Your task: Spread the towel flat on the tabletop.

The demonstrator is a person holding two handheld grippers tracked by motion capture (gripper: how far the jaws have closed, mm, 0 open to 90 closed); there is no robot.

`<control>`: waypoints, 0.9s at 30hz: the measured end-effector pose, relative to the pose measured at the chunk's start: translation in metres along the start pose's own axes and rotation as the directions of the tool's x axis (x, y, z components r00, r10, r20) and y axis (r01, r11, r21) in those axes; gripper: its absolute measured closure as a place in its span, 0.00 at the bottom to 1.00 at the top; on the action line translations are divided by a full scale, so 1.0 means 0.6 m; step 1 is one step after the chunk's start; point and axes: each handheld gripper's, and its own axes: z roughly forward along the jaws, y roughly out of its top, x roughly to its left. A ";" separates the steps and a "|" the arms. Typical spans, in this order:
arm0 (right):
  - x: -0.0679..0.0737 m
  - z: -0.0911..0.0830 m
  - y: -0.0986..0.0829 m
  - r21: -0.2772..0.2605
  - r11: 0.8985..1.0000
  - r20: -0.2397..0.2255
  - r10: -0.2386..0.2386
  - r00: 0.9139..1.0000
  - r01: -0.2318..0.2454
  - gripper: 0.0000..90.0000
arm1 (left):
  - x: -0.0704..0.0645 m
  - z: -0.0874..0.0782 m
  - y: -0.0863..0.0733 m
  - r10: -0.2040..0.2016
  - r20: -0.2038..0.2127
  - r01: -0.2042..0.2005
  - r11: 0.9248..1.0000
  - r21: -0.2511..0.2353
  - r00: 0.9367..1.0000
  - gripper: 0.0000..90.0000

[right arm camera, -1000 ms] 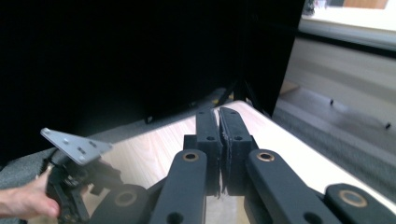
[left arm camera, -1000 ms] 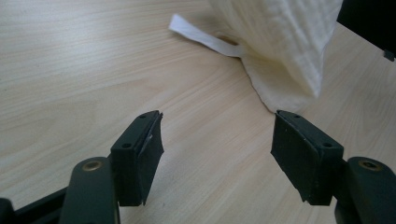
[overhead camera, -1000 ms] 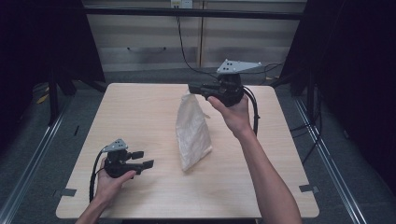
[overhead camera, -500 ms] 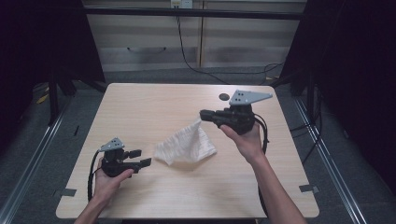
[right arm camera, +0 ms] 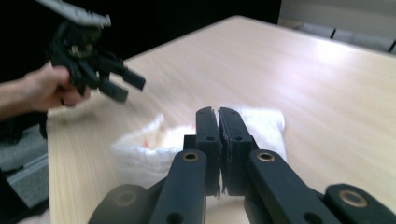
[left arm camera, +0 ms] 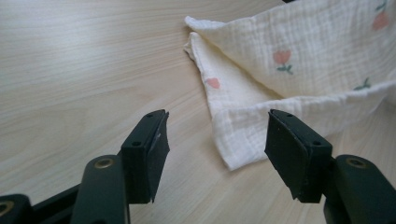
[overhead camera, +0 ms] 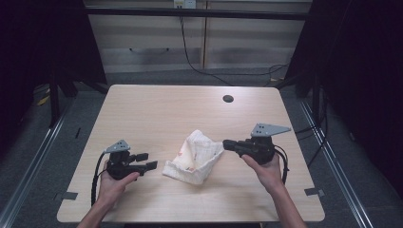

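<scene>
Crumpled in a loose heap on the wooden table (overhead camera: 142,109), slightly toward the person's side of centre: a cream muslin cloth (overhead camera: 194,156) printed with small pink flowers on green stems. Folded over itself, with layered edges and one corner lying flat on the wood, as seen close up in the left gripper view (left arm camera: 299,70). Lying between the two tools, left gripper (overhead camera: 144,160) just off its left edge, right gripper (overhead camera: 227,144) at its right edge. Left gripper held low over the table in the person's left hand (overhead camera: 114,183), jaws spread wide apart with nothing between them; in its own view (left arm camera: 217,149), the cloth's near corner just ahead of the gap, not touched by either pad. Right gripper gripped in the right hand (overhead camera: 267,171), grey three-cornered plate on top, jaws pointing at the cloth. In its own view (right arm camera: 218,140), jaws pressed together, pads meeting face to face; hard to tell whether a thin pinch of fabric sits between them, the cloth (right arm camera: 154,144) bunched just beyond and below the tips. Farther off in that same view, blurred, the left gripper (right arm camera: 122,86) with its jaws parted. Near the table's far edge, a small dark round hole (overhead camera: 228,99), well apart from the cloth.
</scene>
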 end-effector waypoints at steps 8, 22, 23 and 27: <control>-0.002 -0.019 -0.063 0.049 0.998 0.024 0.045 0.999 -0.047 0.98 | -0.011 0.011 0.004 0.012 0.054 -0.013 1.000 0.014 0.998 0.51; 0.004 -0.017 -0.107 0.118 0.991 0.031 0.066 0.997 -0.069 0.98 | -0.030 0.000 -0.043 0.021 0.117 -0.036 0.991 0.130 0.993 0.51; 0.004 -0.018 -0.107 0.119 0.990 0.034 0.068 0.997 -0.072 0.98 | -0.031 0.005 -0.043 0.030 0.108 -0.045 0.990 0.136 0.994 0.50; 0.001 -0.024 -0.112 0.116 0.990 0.044 0.078 0.996 -0.082 0.98 | -0.030 0.013 -0.045 0.036 0.117 -0.054 0.986 0.155 0.993 0.50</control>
